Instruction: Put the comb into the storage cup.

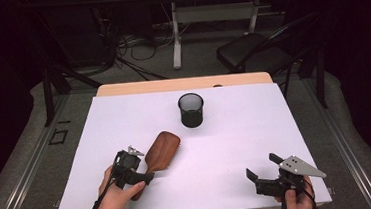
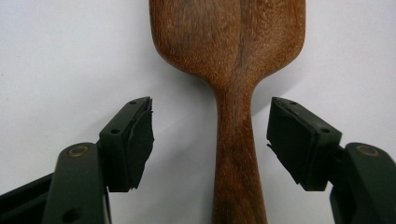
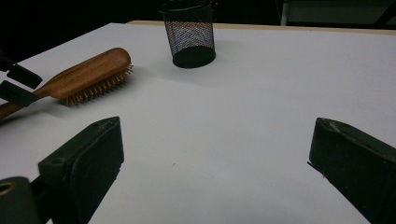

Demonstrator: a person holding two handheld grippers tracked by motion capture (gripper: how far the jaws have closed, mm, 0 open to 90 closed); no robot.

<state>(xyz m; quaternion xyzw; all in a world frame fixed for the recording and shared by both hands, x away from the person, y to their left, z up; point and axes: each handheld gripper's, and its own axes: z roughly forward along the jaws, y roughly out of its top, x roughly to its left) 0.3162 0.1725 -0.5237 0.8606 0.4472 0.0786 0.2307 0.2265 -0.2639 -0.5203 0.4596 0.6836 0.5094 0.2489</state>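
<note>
A wooden hairbrush (image 1: 163,149) lies bristles down on the white table top (image 1: 255,129), left of centre, with its handle towards the person. My left gripper (image 1: 146,174) straddles that handle. In the left gripper view the handle (image 2: 236,154) runs up between the two black pads (image 2: 135,144), with a gap showing on each side, so the left gripper (image 2: 210,140) is open. My right gripper (image 1: 263,167) rests near the front right edge, open, with bare table between its jaws (image 3: 215,163). From there the hairbrush (image 3: 88,70) and the left gripper's jaws show at far left.
A black mesh pen cup (image 1: 191,110) stands upright at the middle back of the table, also in the right gripper view (image 3: 189,35). Beyond the table are a black chair (image 1: 255,54), a desk frame and cables on the floor.
</note>
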